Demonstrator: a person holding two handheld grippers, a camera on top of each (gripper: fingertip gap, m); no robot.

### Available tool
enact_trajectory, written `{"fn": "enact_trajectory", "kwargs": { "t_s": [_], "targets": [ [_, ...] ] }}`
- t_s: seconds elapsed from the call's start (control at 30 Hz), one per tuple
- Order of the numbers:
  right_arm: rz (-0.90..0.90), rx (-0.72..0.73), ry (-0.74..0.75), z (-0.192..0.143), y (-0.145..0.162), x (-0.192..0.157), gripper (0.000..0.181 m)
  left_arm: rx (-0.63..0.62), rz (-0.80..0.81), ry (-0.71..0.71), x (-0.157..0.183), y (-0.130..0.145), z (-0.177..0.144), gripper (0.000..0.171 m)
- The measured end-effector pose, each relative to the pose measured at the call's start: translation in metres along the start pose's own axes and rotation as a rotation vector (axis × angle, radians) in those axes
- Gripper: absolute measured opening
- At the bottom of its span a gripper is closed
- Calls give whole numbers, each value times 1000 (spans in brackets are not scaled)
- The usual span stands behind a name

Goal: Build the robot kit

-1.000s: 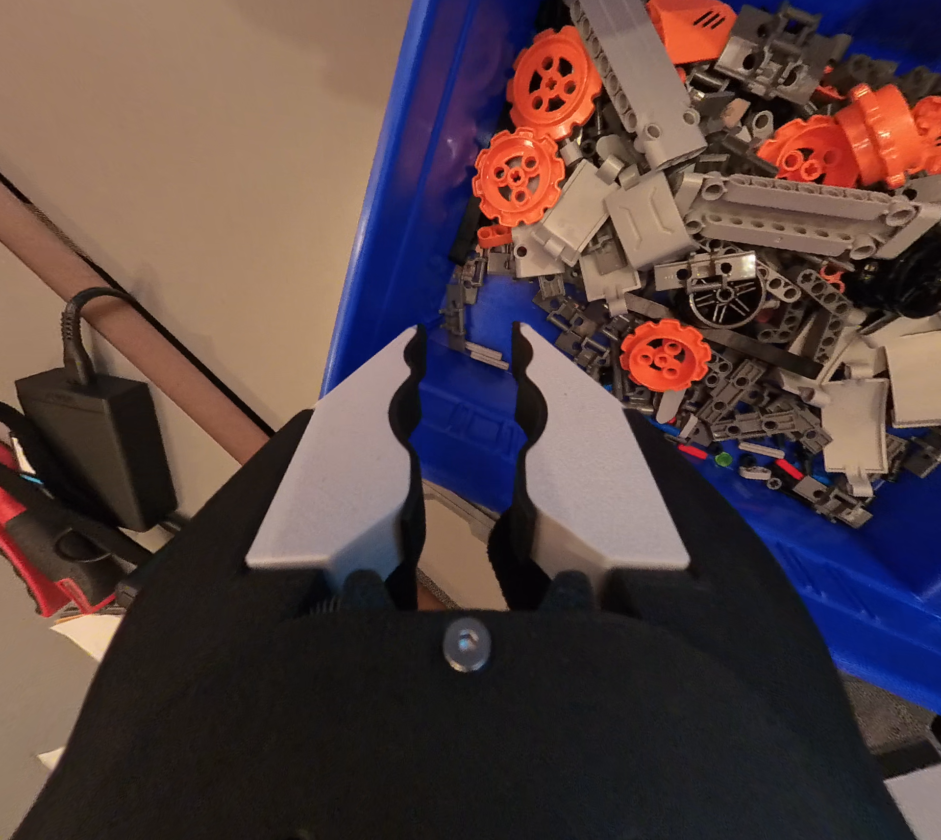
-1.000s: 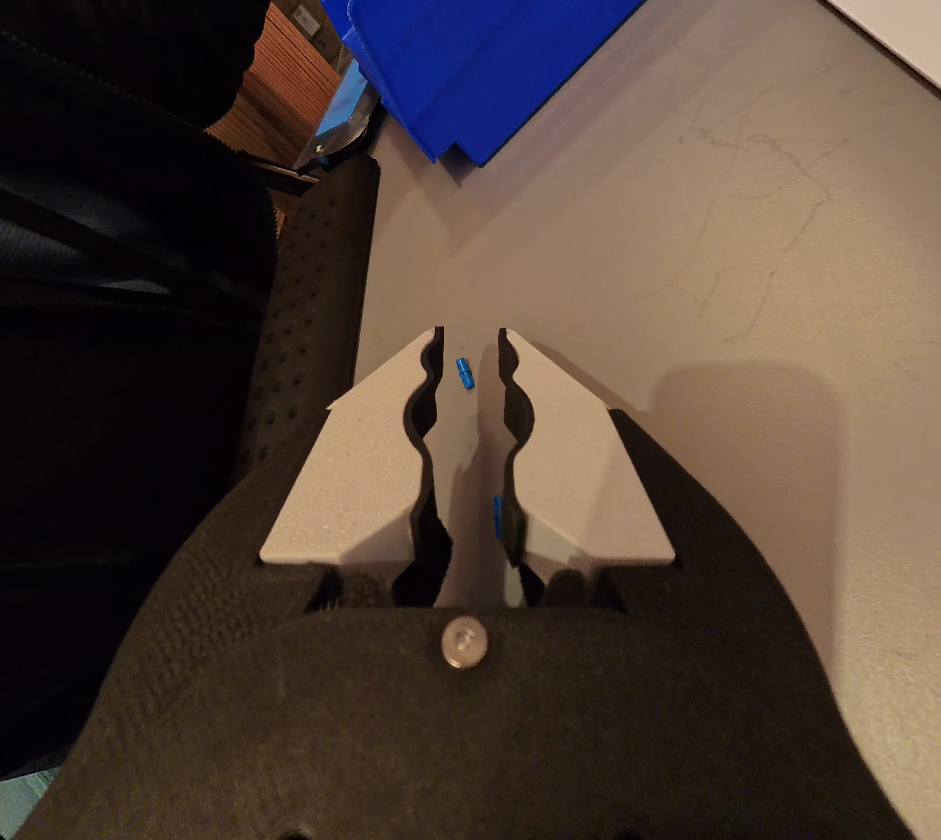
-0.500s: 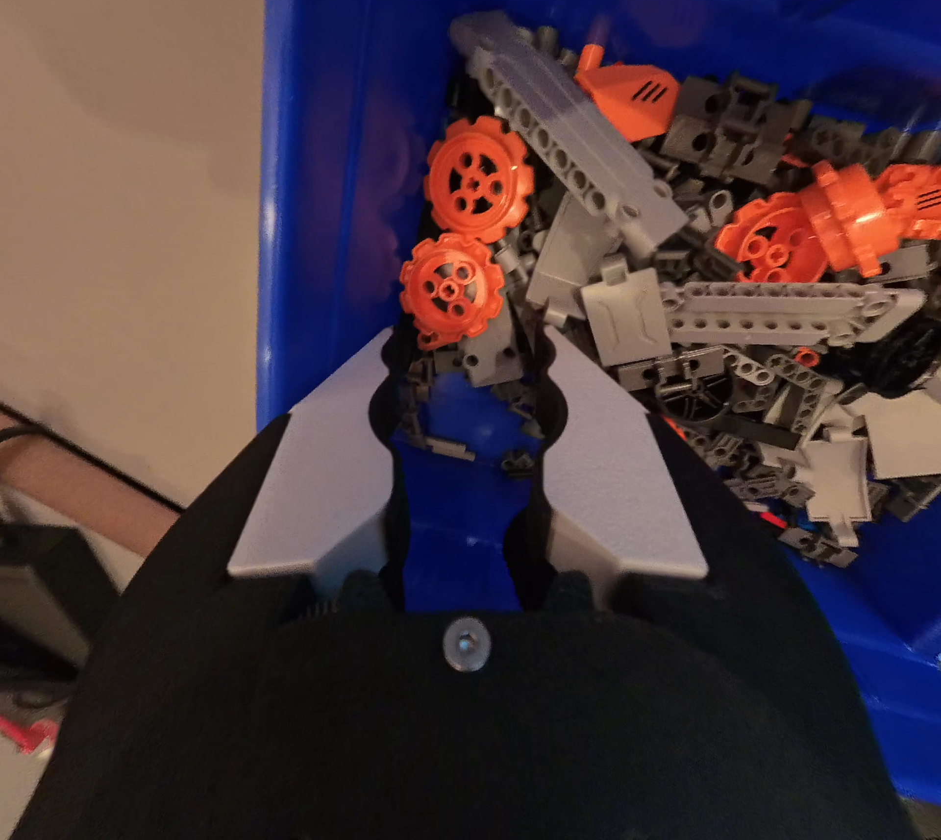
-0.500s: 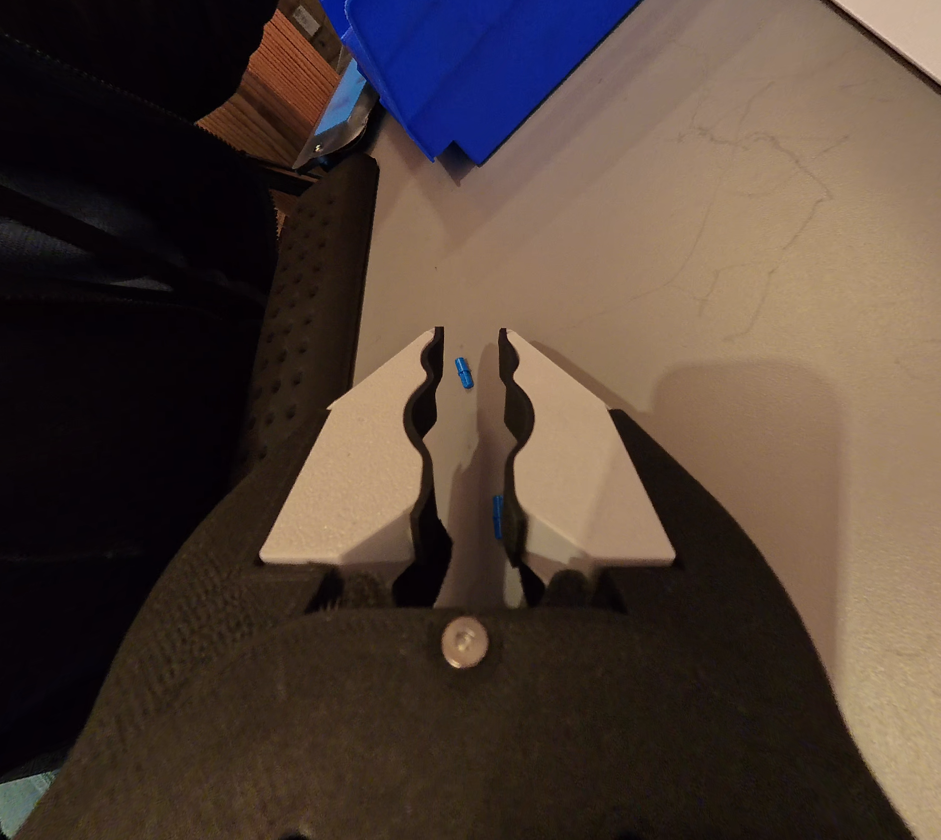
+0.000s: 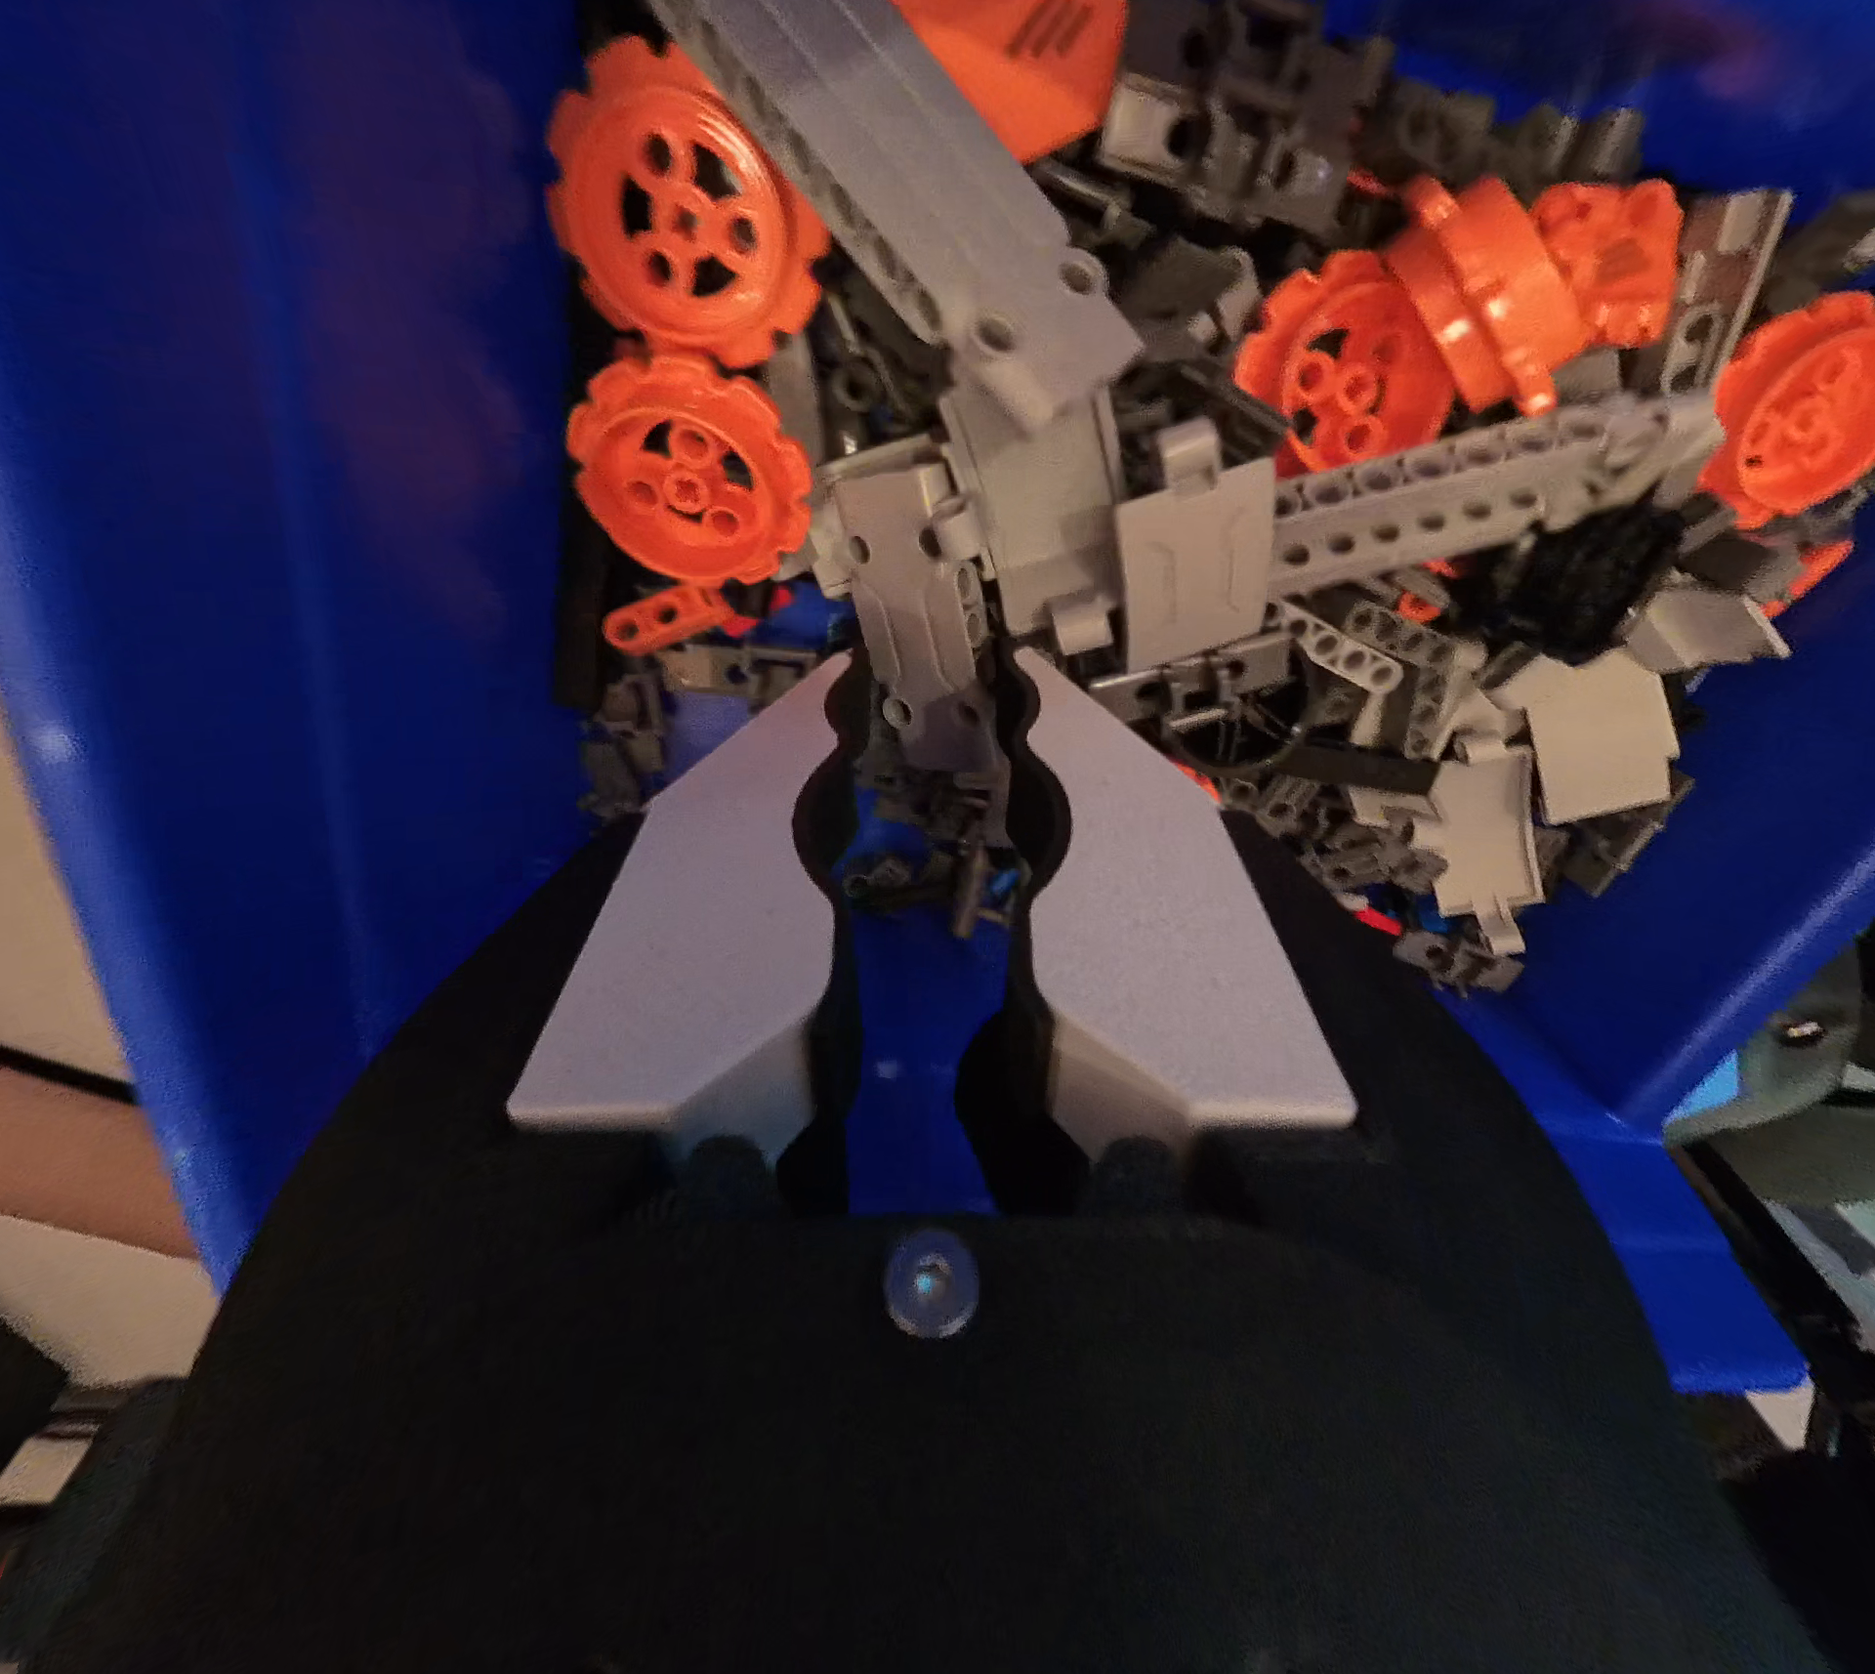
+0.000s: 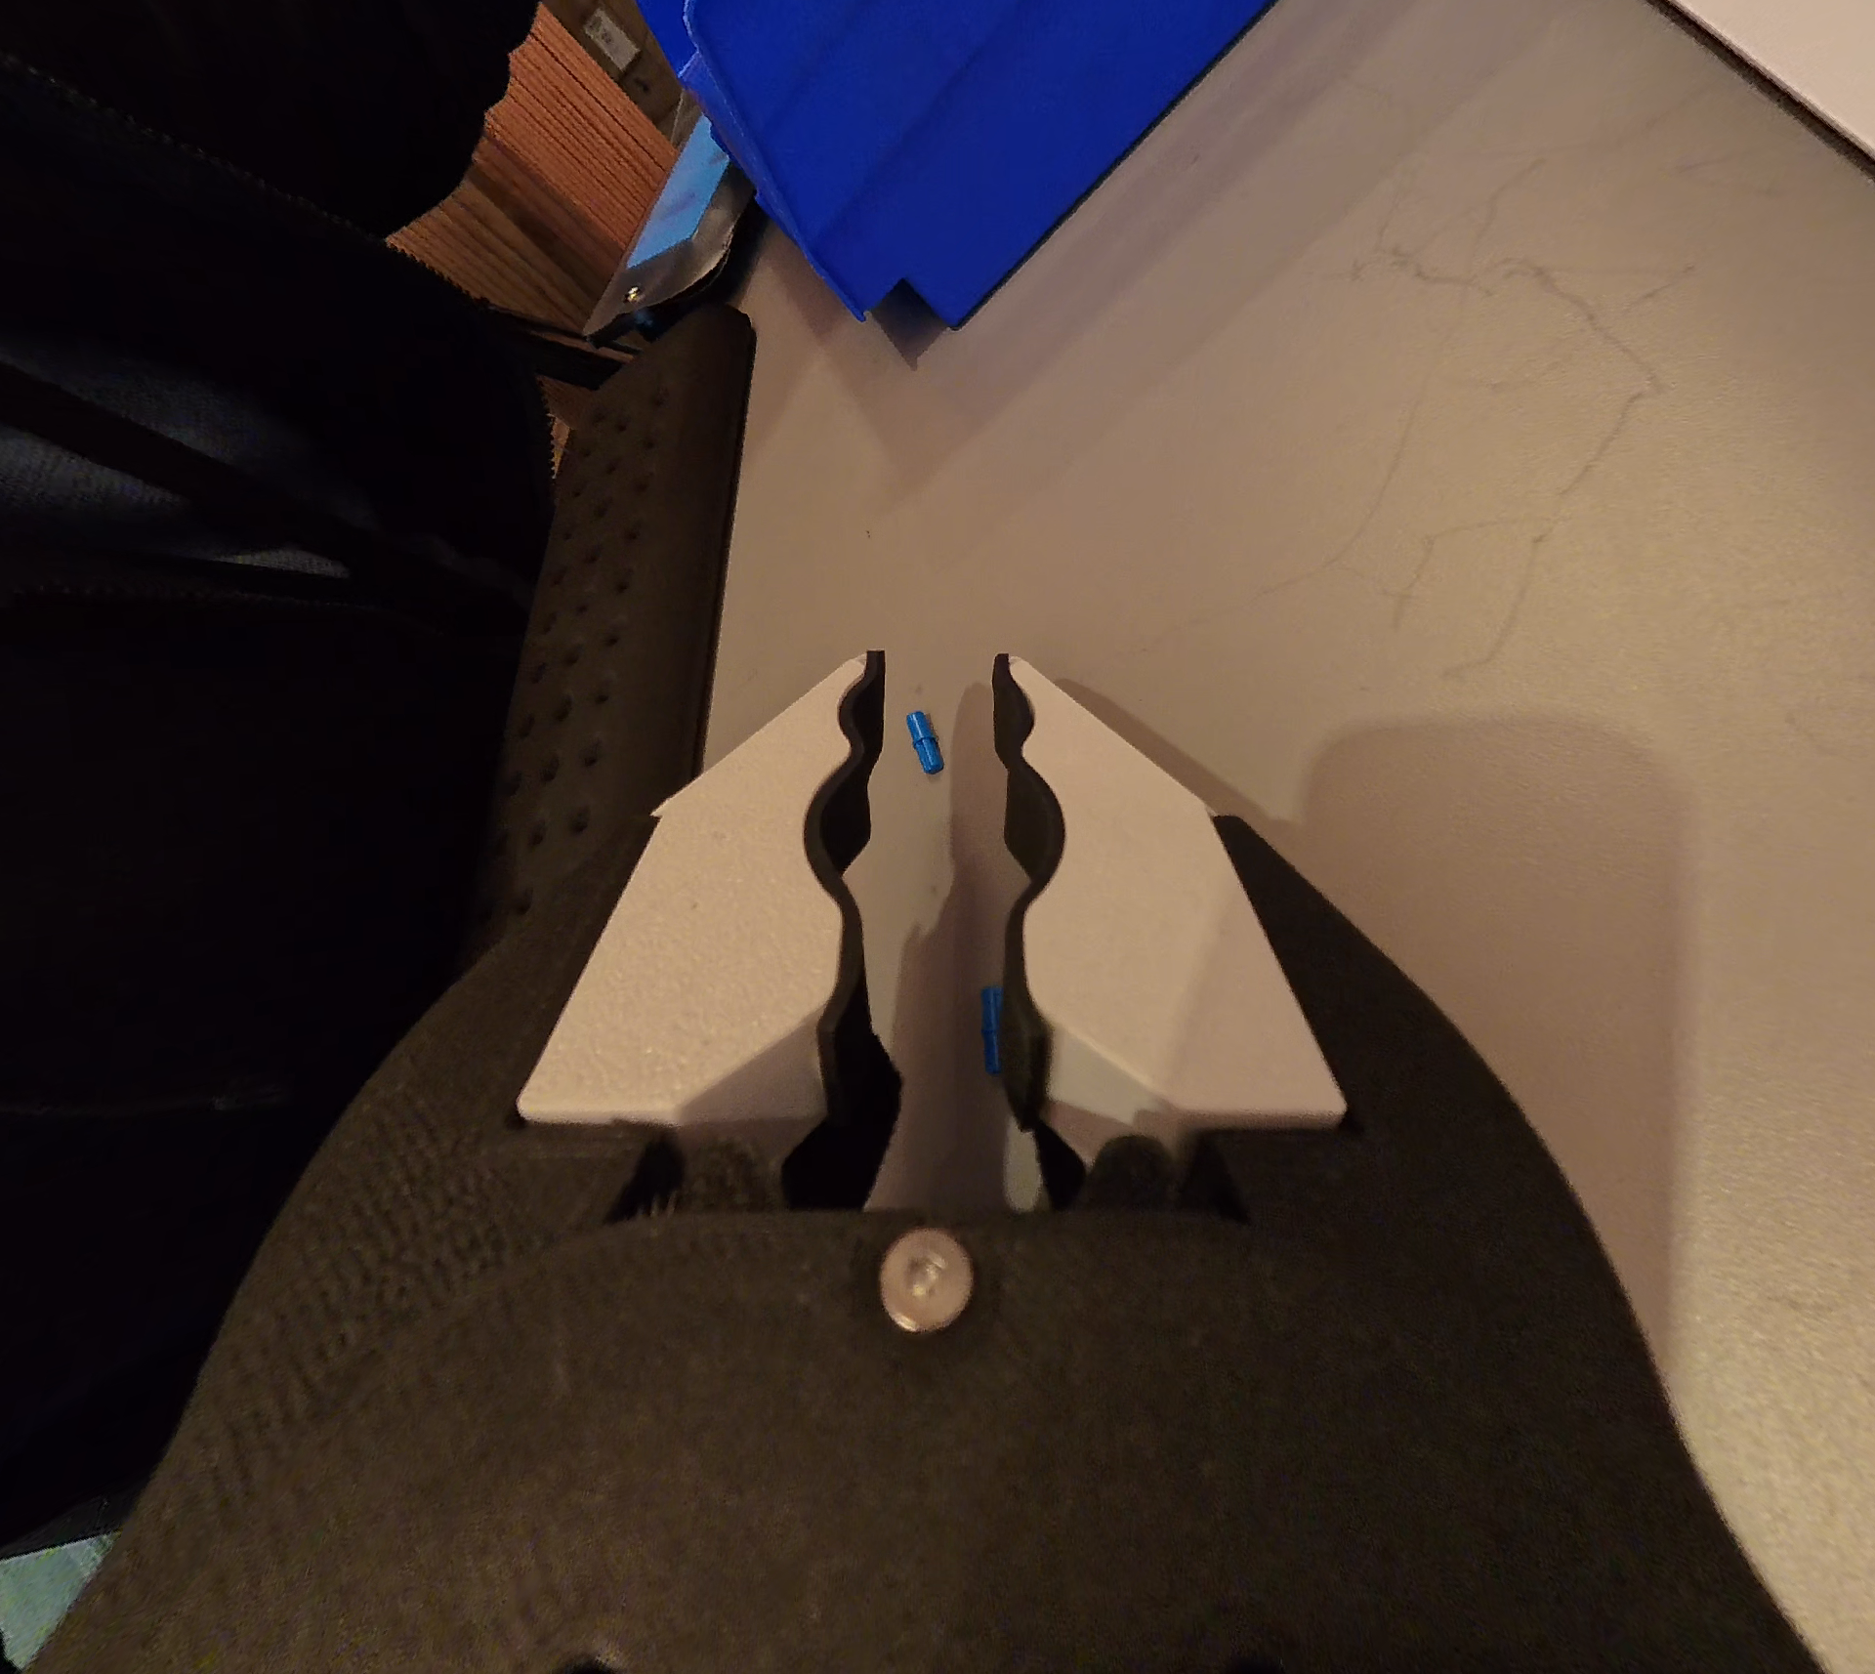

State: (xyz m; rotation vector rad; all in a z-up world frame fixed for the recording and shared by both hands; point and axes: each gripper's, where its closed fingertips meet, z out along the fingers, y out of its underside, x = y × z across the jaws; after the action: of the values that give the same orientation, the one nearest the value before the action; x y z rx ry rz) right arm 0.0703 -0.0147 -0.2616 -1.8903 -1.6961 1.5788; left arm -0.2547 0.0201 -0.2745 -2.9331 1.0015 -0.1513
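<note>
While the left tongs point(image 5: 931, 680) reach down into a blue plastic bin point(image 5: 254, 428), their tips stand apart with a light grey toy building panel point(image 5: 918, 611) lying in the gap between them; the picture is blurred there, and I cannot tell whether the fingers actually touch it. Just beyond that panel sits a heap of building pieces: a long grey studded beam point(image 5: 852, 103) slants away ahead of the tips, with two orange toothed wheels point(image 5: 685, 205) stacked one behind the other to the left of the tips and against the bin wall. An orange shell piece point(image 5: 1015, 42) lies behind the beam, a grey beam with a row of holes point(image 5: 1471, 499) runs off to the right, and further orange wheels and dark grey connectors are jumbled beyond it. Small dark bits lie on the bin floor under the fingers. The right tongs point(image 6: 939, 661) are open and hold nothing, low over a pale grey desk point(image 6: 1370, 509). A small blue pin point(image 6: 922, 742) lies on the desk between the two fingers just behind their tips, clear of both. A second blue pin point(image 6: 991, 1029) lies farther back, close against the inner edge of the right-hand finger. Ahead and a little left stands a stack of blue bins point(image 6: 964, 52) bearing a white sticker, and a dark perforated pad point(image 6: 629, 611) runs along the left side.
</note>
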Motion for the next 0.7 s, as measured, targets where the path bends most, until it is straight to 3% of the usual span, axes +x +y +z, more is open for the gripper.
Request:
{"fn": "enact_trajectory", "kwargs": {
  "t_s": [0.2,0.4,0.63,0.7],
  "targets": [
    [0,-1,1,0,0,0,19,-52,73,83,40,17,-1,22],
    [-1,-1,1,0,0,0,19,-202,127,208,81,50,5,24],
    [-2,2,-1,0,0,-1,19,-79,40,142,51,42,-22,35],
    [-2,1,-1,0,0,-1,19,-34,11,31,27,35,-28,37]
  ]
}}
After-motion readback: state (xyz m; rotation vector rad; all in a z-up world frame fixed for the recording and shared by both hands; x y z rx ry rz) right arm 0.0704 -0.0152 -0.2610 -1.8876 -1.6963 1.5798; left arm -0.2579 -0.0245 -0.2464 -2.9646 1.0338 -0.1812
